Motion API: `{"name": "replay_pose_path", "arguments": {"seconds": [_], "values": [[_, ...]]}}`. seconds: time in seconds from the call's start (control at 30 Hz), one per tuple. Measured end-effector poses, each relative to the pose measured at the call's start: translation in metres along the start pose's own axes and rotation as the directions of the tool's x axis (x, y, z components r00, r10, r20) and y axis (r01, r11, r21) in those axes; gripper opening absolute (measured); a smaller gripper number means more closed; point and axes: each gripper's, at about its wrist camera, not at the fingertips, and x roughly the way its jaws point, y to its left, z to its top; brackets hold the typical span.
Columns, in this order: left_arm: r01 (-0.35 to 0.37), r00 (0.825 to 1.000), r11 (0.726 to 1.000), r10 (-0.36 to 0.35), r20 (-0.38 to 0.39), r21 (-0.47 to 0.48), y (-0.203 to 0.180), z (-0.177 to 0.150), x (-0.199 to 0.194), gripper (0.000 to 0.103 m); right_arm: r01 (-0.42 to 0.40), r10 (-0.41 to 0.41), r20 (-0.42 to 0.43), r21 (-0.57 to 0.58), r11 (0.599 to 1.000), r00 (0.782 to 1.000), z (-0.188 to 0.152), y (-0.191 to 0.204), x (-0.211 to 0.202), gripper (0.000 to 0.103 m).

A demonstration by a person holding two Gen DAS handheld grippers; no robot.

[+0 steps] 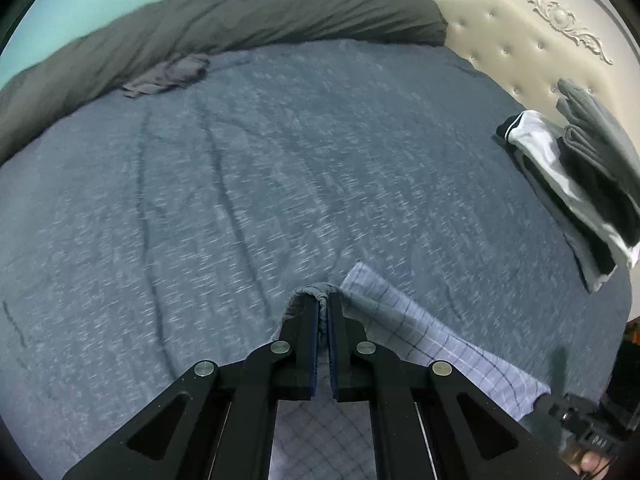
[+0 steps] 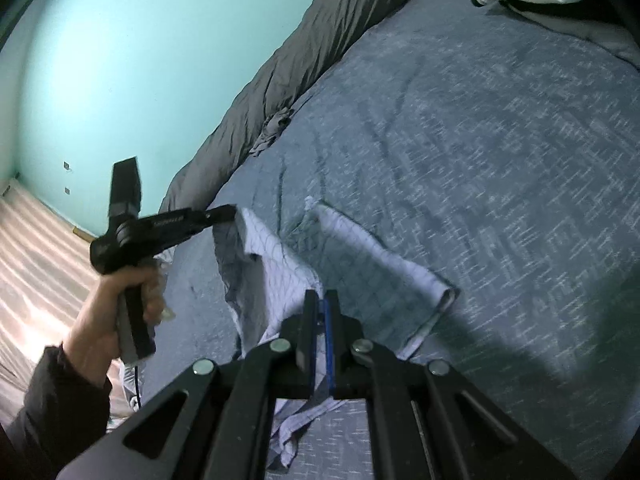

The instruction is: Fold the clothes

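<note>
The left gripper [image 1: 323,300] is pinching a bunched edge of the checked garment [image 1: 432,344], its jaws clenched on the fabric with only the thickness of the cloth between the pads. From the right wrist view the same left gripper [image 2: 234,214] is seen from the side, gripped by a hand [image 2: 120,304] in a dark sleeve [image 2: 56,408], and the pale checked cloth is hanging from its tip, lifted clear of the bed.

The right gripper [image 2: 320,298] is likewise clamped shut on the garment [image 2: 360,264], its blue-lined pads closed on a near edge of the cloth; below the jaws more of the fabric is trailing down in loose folds. Between the two grippers the garment is sagging, with one part draping onto the bed sheet [image 2: 500,160] and ending in a rolled hem at the right.

The grey-blue sheet [image 1: 240,180] is lying wrinkled but open across the whole middle of the bed, giving wide free room ahead of both grippers. Along the far left edge a dark grey duvet [image 1: 240,12] is rolled up against the turquoise wall [image 2: 140,60], with a small crumpled grey garment [image 1: 168,74] lying just beside it. At the far right, against the padded cream headboard [image 1: 520,52], a stack of folded clothes [image 1: 560,184] in black, white and grey is sitting near the bed's edge, well apart from the grippers. To the left of the bed in the right wrist view, a strip of floor [image 2: 36,248] is showing.
</note>
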Motion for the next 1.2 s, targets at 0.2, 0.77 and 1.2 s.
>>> {"name": "replay_pose_path", "arguments": {"seconds": [0.2,0.77,1.2], "values": [[0.018,0.996,0.999,-0.014,-0.090,0.036,-0.020,0.013,0.046,0.004,0.061,-0.059,-0.038,0.041,0.997,0.998,0.000,-0.029,0.010,0.003],[0.033,0.997,0.998,-0.029,-0.075,0.047,0.019,0.019,0.037,0.038,0.125,-0.120,-0.078,0.068,0.990,0.990,-0.001,-0.052,0.030,0.003],[0.088,0.994,0.993,-0.082,-0.076,0.081,0.019,0.004,0.040,0.038,0.120,-0.115,-0.067,0.085,0.989,0.991,0.000,-0.055,0.024,0.003]]}}
